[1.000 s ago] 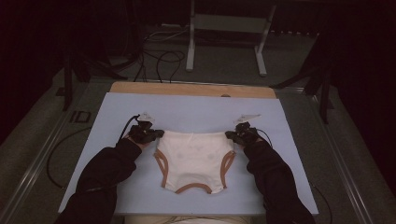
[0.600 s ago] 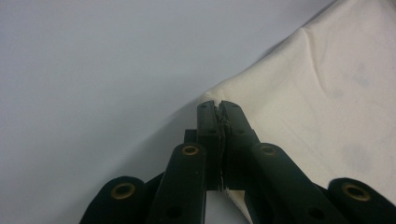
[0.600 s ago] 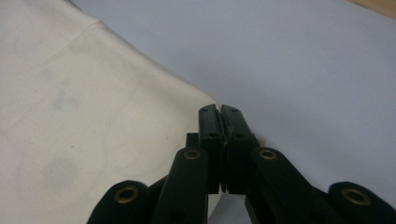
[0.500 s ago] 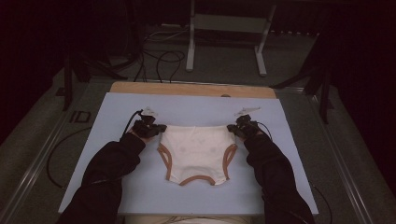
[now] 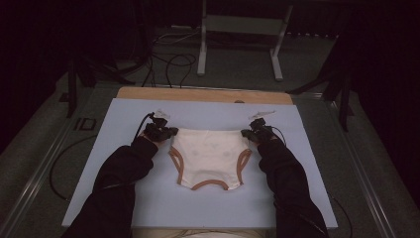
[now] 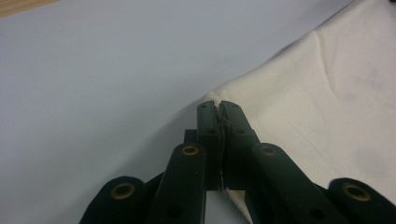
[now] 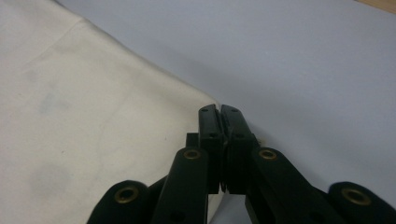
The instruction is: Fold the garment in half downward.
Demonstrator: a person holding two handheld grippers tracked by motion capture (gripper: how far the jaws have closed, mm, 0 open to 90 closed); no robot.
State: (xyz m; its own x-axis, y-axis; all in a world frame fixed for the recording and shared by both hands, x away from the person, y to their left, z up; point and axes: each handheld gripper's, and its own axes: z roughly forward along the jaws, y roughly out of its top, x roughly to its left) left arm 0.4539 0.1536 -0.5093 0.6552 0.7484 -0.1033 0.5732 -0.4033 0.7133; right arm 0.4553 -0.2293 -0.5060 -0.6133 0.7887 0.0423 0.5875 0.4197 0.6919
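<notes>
While both hands work at the pale blue mat [image 5: 124,198]:
Left gripper [image 5: 166,133]: clamped on the underpants' [image 5: 208,156] left waist corner.
Right gripper [image 5: 249,134]: clamped on the right waist corner.

— What carries it all?

— A pale blue-grey board [image 5: 124,148], matte and plain, lying on a wooden tabletop [image 5: 198,94] whose light brown strip shows past the board's far edge.

— And around the table?

— Grey carpet floor [image 5: 44,148] on both sides. A metal rail [image 5: 39,173] runs along the left edge of the table. Black cables [image 5: 171,62] loop across the floor beyond the far left corner.

— Any furniture?

— A white metal frame [image 5: 203,44] stands on two legs beyond the far edge, with a grey shelf across it. Dark stand legs [image 5: 341,94] sit off the far right corner.

— The light?

— Dim. The back of the room is nearly black; the board is the brightest thing.
</notes>
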